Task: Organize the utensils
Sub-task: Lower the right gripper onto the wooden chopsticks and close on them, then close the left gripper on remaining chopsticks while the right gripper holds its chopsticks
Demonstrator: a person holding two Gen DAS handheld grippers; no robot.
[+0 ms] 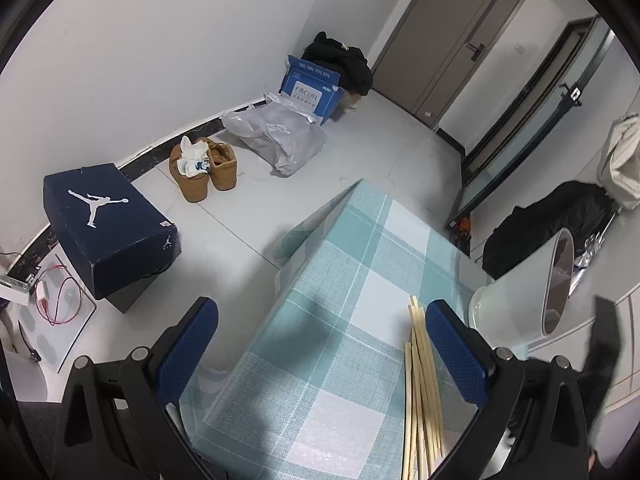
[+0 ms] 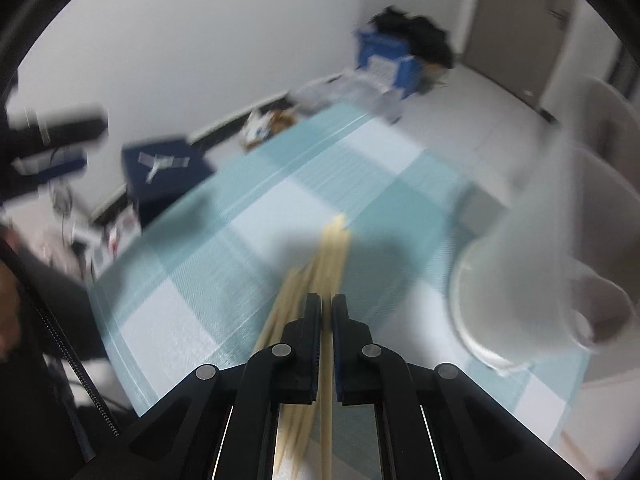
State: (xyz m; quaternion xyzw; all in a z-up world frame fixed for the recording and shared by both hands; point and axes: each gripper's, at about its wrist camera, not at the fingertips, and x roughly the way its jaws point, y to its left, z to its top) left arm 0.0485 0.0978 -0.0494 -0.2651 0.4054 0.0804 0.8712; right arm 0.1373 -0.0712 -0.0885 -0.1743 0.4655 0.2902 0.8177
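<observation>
Table (image 1: 352,264): your checked teal-and-white cloth runs from the bottom centre of the left wrist view up to its middle; in the right wrist view it fills the middle band, blurred.
Shoe box (image 1: 108,224): dark blue, on the floor at the left of the left wrist view, well apart from the table.
Holder (image 1: 524,292): a pale cup-like container lies tipped on its side at the right edge of the table, its mouth turned to the right; in the right wrist view it sits blurred at the right.
Left gripper (image 1: 320,348): your jaws stand wide apart over the cloth at the bottom of the frame, nothing between the blue pads (image 1: 456,352).
Right gripper (image 2: 326,312): at bottom centre of its view, your jaws are drawn together and clamped on one stick.
Chopsticks (image 1: 422,384): a loose bundle of pale wooden sticks lies on the cloth at lower right of the left wrist view, just beside your left gripper's right pad and left of the holder. In the right wrist view they fan out below and ahead of your right fingertips, one passing straight through the narrow gap.
</observation>
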